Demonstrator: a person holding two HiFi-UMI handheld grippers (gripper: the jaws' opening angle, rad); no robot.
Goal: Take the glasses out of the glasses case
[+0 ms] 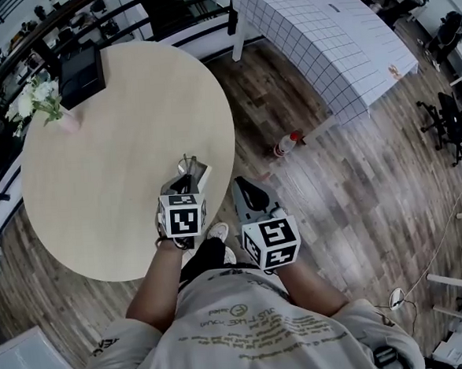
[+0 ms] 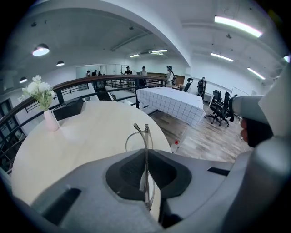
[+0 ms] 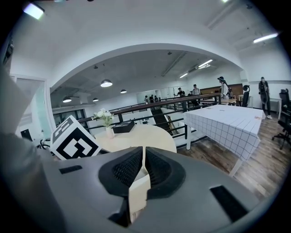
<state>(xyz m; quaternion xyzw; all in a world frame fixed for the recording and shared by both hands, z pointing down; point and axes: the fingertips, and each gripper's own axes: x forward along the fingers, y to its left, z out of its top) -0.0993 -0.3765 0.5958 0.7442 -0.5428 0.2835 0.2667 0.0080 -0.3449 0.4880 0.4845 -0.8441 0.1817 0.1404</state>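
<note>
My left gripper is over the near right edge of the round pale table, shut on the clear-framed glasses. In the left gripper view the glasses stand edge-on between the jaws of that gripper, with a lens and a temple sticking out forward above the table. My right gripper hangs beside it, off the table and over the wooden floor. In its own view the right gripper is shut on a flat cream piece, apparently the glasses case. The head view does not show the case.
A pink vase of white flowers and a black box stand at the table's far left. A bottle lies on the floor near a table with a checked cloth. A dark railing runs behind the round table.
</note>
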